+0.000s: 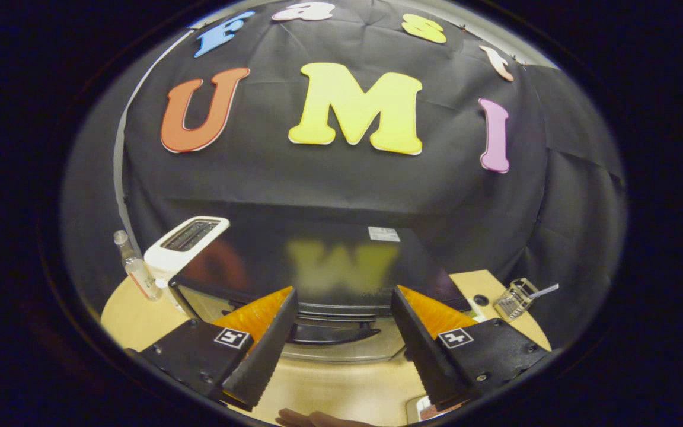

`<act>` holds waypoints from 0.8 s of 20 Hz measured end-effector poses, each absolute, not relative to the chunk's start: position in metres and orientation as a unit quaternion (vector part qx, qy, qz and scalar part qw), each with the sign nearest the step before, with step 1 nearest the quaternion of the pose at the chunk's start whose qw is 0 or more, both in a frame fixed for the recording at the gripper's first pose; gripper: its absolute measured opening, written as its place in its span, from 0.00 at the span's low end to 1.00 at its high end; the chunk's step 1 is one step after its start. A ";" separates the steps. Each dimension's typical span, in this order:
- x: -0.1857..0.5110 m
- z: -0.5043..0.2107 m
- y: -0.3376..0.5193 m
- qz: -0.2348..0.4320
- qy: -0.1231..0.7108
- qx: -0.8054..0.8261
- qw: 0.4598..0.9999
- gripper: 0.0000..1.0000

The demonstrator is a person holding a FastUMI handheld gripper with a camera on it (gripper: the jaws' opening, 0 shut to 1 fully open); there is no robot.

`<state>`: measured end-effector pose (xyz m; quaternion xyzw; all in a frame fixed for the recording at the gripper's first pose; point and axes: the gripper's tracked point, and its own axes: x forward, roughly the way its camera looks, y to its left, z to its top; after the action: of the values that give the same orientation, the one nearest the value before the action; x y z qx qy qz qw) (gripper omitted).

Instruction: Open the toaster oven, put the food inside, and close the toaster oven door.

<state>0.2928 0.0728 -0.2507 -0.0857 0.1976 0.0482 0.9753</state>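
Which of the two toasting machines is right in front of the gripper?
The black toaster oven, its handle just ahead of the open gripper. The white slot toaster stands beside it, further off.

One toaster oven (pixel 341 279) sits at twelve o'clock from the one gripper (pixel 341 332), whose two fingers (pixel 264 350) are spread apart, pressing nothing. One white slot toaster (pixel 184 243) and two clear bottles (pixel 137 267) stand at ten o'clock. One clear glass container (pixel 513 299) is at two o'clock. One hand (pixel 318 418) shows at six o'clock.
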 end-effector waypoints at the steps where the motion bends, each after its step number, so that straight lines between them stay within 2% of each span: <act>1: 0.291 -0.254 0.074 0.053 0.201 -0.081 0.975 1.00; 8: 0.278 -0.259 0.080 0.058 0.223 -0.047 0.972 0.98; 13: 0.270 -0.260 0.080 0.058 0.202 -0.052 0.976 0.99; 16: 0.240 -0.266 0.076 0.053 0.187 -0.050 0.980 0.99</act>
<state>0.2402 0.0763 -0.2661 -0.0496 0.1867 0.0535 0.9797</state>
